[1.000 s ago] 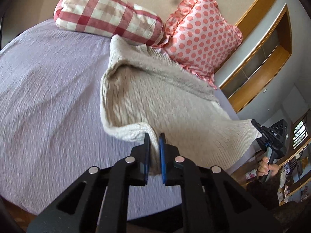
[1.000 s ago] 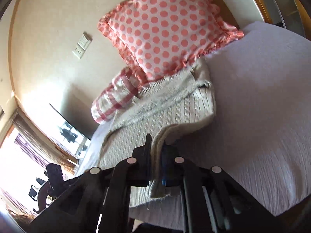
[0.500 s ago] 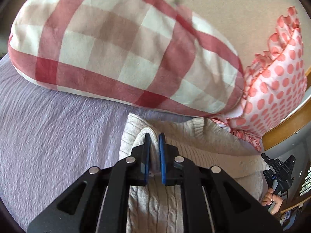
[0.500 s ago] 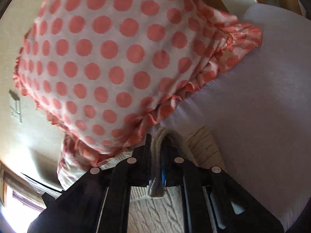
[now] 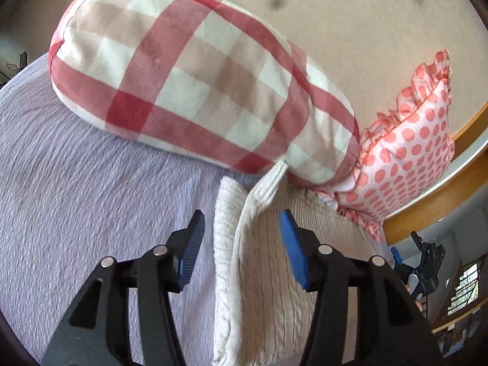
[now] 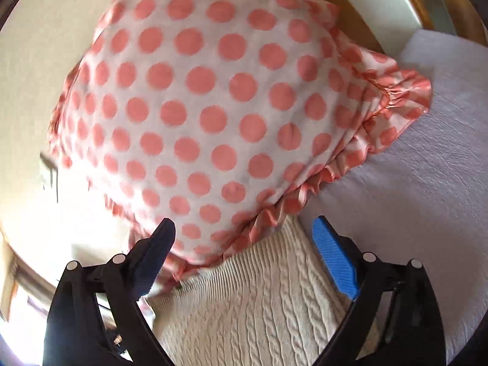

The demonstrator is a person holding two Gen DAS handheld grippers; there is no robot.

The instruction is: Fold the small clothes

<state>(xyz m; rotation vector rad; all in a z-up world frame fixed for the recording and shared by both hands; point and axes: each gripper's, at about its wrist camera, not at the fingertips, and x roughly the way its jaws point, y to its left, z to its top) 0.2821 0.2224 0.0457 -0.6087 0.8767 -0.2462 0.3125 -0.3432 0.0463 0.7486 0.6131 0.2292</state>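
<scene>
A cream cable-knit sweater point(image 5: 262, 277) lies folded over on the lilac bedspread point(image 5: 91, 219), its far edge against the pillows. My left gripper point(image 5: 242, 228) is open, its blue pads on either side of the sweater's left folded edge, not gripping it. In the right wrist view the same sweater point(image 6: 259, 299) lies flat under my right gripper point(image 6: 244, 228), which is open wide and empty, just short of the polka-dot pillow.
A red-and-white checked bolster point(image 5: 195, 82) and a pink polka-dot frilled pillow point(image 6: 213, 97) stand at the head of the bed, right behind the sweater. A wooden bed frame point(image 5: 433, 201) runs at right. Bare bedspread point(image 6: 427, 183) lies to the right.
Both grippers carried the sweater's edge forward to the pillows, folding it over. They were shut on the fabric half a second ago; both have now opened and let go.
</scene>
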